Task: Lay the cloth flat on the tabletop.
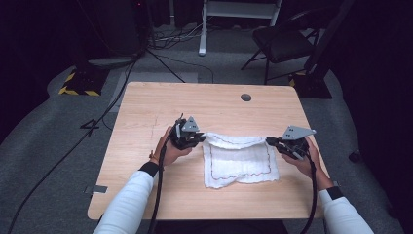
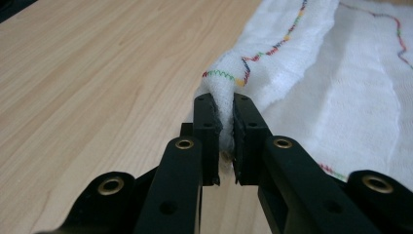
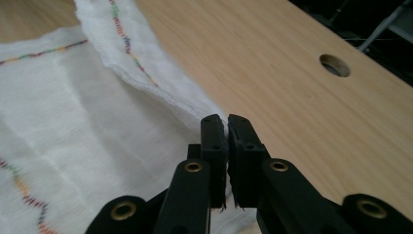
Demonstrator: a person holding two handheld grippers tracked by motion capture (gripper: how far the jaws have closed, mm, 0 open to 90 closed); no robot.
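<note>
A white cloth [image 1: 241, 163] with a wavy multicoloured stitched border lies on the wooden table [image 1: 146, 112], its far edge lifted. My left gripper [image 1: 200, 137] is shut on the cloth's far left corner; in the left gripper view the bunched cloth [image 2: 272, 63] is pinched between the jaws of the left gripper [image 2: 227, 108]. My right gripper [image 1: 269, 141] is shut on the far right corner; in the right gripper view the cloth [image 3: 73, 146] runs into the closed jaws of the right gripper [image 3: 227, 126]. The far edge stretches between the two grippers.
A round cable hole [image 1: 246, 97] sits near the table's far edge, also seen as the hole [image 3: 334, 65] in the right gripper view. Beyond the table stand a black chair [image 1: 285, 41], a white frame and floor cables. Bare wood [image 2: 97, 73] lies left of the cloth.
</note>
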